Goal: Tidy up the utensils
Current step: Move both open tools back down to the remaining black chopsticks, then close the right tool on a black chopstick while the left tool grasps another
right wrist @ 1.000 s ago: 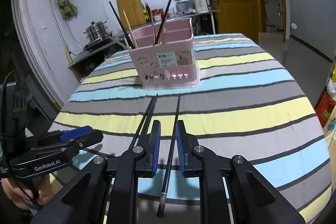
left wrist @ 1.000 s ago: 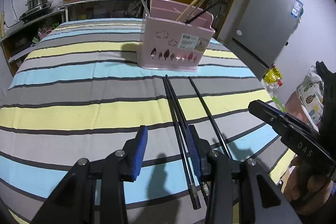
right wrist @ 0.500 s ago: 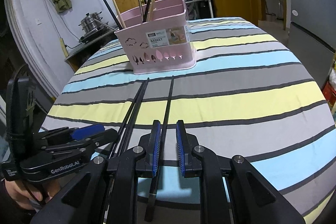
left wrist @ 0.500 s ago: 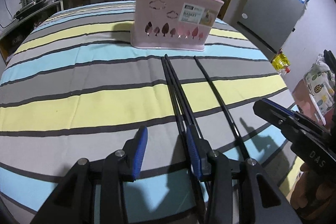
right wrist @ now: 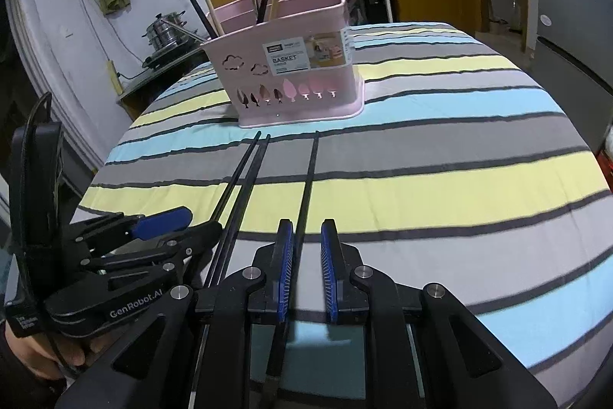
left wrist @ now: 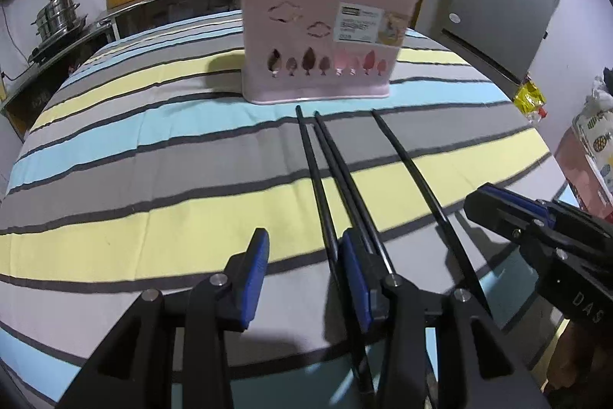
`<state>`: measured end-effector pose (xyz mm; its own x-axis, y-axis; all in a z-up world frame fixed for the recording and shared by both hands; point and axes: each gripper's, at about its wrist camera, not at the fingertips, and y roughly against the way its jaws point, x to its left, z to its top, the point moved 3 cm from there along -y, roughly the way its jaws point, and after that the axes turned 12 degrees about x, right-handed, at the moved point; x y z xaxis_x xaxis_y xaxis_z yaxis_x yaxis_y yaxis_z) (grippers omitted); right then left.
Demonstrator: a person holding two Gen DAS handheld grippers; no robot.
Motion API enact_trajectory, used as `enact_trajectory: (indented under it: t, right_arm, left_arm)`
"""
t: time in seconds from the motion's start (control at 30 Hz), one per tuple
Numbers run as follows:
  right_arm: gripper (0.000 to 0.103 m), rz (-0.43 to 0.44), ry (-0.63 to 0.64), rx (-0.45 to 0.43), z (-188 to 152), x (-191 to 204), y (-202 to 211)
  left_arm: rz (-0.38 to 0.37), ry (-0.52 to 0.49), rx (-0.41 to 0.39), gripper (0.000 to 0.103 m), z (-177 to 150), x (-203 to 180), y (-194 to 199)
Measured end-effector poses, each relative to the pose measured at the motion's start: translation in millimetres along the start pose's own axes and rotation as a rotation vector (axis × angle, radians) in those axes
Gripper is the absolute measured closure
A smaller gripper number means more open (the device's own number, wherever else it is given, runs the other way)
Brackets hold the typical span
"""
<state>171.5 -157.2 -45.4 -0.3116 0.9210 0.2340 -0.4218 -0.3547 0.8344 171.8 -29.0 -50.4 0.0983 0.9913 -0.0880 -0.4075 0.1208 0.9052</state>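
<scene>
Upper centre, pink basket [right wrist: 295, 79] holds several utensils; three black chopsticks [right wrist: 309, 179] remain on cloth; both grippers apart, unloaded.

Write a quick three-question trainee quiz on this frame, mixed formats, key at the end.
1. How many black chopsticks lie loose on the striped tablecloth in front of the pink basket?
2. True or false: the pink basket is empty.
3. What runs between the fingers of the right gripper? A) the lone chopstick B) the close-lying pair C) nothing

Key: 1) three. 2) False, several chopsticks stand in it. 3) A, and the fingers are not closed on it.
</scene>
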Motion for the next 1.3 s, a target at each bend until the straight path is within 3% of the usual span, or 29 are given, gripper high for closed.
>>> enact_trajectory:
  t: [0.27, 0.5, 0.77, 0.83, 0.97, 1.3]
  right_arm:
    - [0.088, 0.006, 0.016, 0.041, 20, -1, -24]
    - [0.088, 0.001, 0.01, 0.082, 33, -5, -41]
    - [0.088, -0.07, 0.055, 0.117, 43, 4, -51]
    - [0.088, -0.08, 0.06, 0.125, 47, 5, -52]
    - [0.092, -0.099, 0.073, 0.139, 50, 6, -55]
    - [0.098, -0.022, 0.015, 0.127, 46, -1, -38]
  left_arm:
    - [-0.013, 0.044, 0.015, 0.061, 13, 23, -3]
    - [0.004, -0.012, 0.056, 0.06, 41, 20, -15]
    - [0.039, -0.061, 0.063, 0.063, 56, 14, -27]
    - [0.03, -0.064, 0.063, 0.068, 58, 13, -27]
    - [0.019, -0.072, 0.066, 0.093, 58, 11, -25]
    - [-0.048, -0.021, 0.065, 0.097, 51, 20, -8]
